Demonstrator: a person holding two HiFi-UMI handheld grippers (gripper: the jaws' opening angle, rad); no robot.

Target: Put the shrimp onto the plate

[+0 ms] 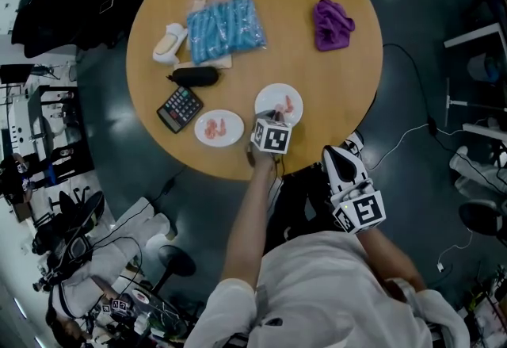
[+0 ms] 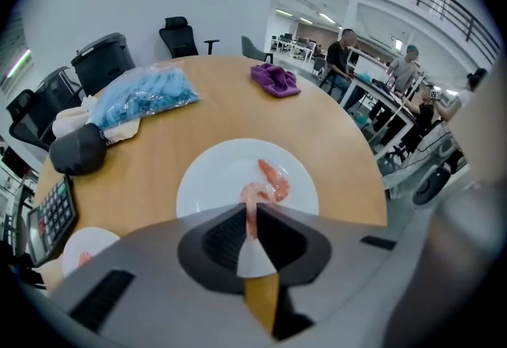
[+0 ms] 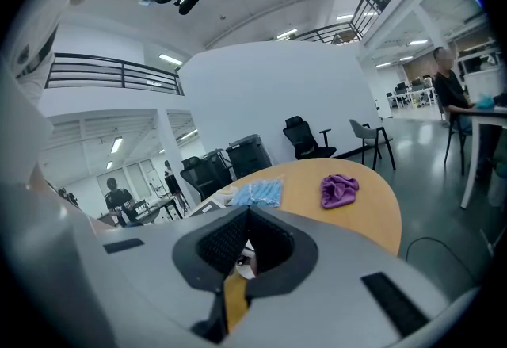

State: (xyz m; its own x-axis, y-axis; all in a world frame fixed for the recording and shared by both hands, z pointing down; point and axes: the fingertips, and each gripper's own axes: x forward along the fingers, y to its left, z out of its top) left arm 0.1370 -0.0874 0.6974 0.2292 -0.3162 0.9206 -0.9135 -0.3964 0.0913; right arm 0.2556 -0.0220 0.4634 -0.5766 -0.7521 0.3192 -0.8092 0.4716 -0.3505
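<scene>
Two white plates sit near the table's front edge. The right plate (image 1: 279, 97) (image 2: 214, 180) carries one pink shrimp (image 2: 276, 177) lying flat. A second shrimp (image 2: 252, 200) curls up from the plate and runs between the jaws of my left gripper (image 1: 273, 114) (image 2: 252, 218), which is shut on it just over the plate's near rim. The left plate (image 1: 219, 128) (image 2: 87, 247) holds more shrimp (image 1: 214, 129). My right gripper (image 1: 339, 158) (image 3: 242, 259) hangs off the table's front right edge, jaws together with nothing in them.
On the round wooden table (image 1: 317, 77) lie a blue bag (image 1: 225, 25), a purple cloth (image 1: 333, 24), a calculator (image 1: 181, 108), a black pouch (image 1: 196, 76) and a white item (image 1: 169, 43). Chairs and cables ring the table on the floor.
</scene>
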